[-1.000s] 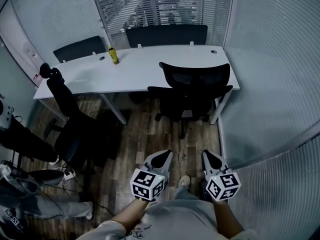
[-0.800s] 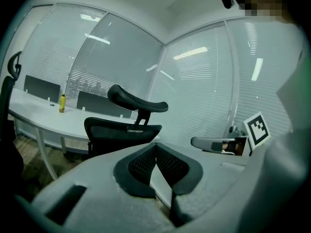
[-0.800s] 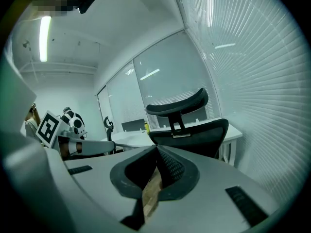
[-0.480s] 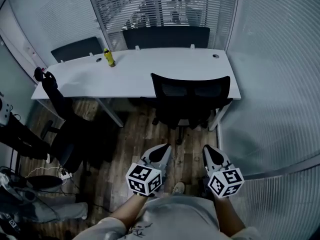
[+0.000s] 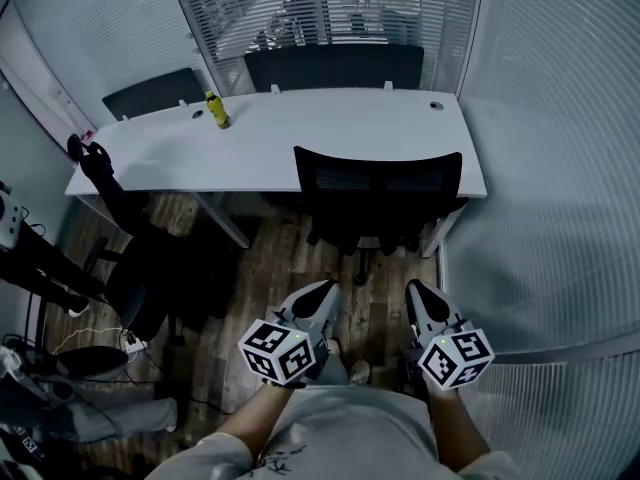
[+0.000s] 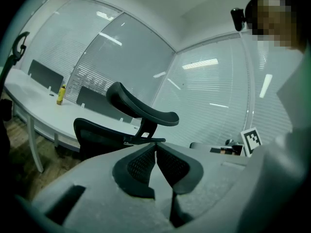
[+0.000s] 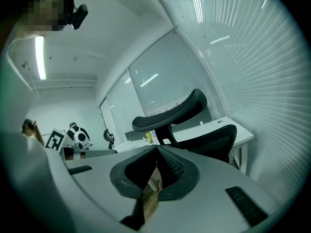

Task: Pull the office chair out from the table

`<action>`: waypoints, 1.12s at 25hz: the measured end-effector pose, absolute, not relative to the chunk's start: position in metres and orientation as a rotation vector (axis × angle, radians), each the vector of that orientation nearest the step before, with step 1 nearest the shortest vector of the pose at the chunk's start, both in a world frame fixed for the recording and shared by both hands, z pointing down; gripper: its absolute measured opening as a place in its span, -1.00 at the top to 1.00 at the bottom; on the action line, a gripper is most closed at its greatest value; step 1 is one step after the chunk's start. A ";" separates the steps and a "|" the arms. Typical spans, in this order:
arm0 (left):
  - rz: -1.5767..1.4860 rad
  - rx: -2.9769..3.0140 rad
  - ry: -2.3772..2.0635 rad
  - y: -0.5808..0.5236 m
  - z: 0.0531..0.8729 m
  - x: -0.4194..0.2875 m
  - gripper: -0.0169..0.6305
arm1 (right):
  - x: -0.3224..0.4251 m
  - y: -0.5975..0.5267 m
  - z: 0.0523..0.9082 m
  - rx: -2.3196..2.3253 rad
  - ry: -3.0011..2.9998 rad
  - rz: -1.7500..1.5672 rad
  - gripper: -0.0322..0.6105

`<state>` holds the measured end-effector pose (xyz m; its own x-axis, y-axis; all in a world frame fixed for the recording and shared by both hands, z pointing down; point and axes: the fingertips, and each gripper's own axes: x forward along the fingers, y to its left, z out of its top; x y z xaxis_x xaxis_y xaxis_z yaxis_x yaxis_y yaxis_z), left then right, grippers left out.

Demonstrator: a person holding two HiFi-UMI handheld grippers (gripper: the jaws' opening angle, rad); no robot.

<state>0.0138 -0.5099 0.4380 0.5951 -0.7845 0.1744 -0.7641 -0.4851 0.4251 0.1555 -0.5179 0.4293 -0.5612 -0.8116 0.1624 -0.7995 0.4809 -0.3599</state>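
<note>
Left gripper (image 5: pixel 322 292): jaws closed together, nothing between them, held near the person's body.
Right gripper (image 5: pixel 417 292): jaws likewise pressed together, empty.
Office chair (image 5: pixel 378 180): black mesh backrest at the white table's (image 5: pixel 300 143) near edge, seat tucked under, well apart from both grippers.
Progress: seemingly not begun; reaching, gripping and pulling remain.

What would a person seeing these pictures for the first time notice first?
A black mesh-backed office chair stands pushed in at the long white table, near the right glass wall. Low in the head view, the left gripper and right gripper point toward it, both shut and empty.
</note>
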 end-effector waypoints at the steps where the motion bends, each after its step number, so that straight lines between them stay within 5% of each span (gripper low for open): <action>1: -0.087 2.353 -1.217 -0.513 0.435 0.014 0.89 | 0.155 -0.521 0.427 -1.445 2.668 -0.630 0.88; 23: -0.403 2.211 -0.991 -0.593 0.415 0.011 0.45 | 0.165 -0.590 0.403 -1.346 2.489 -0.721 0.87; 26: -0.418 2.200 -0.981 -0.610 0.418 0.012 0.39 | 0.163 -0.607 0.408 -1.280 2.479 -0.783 0.58; 28: -0.422 2.197 -0.979 -0.618 0.417 0.013 0.38 | 0.164 -0.615 0.408 -1.257 2.468 -0.809 0.55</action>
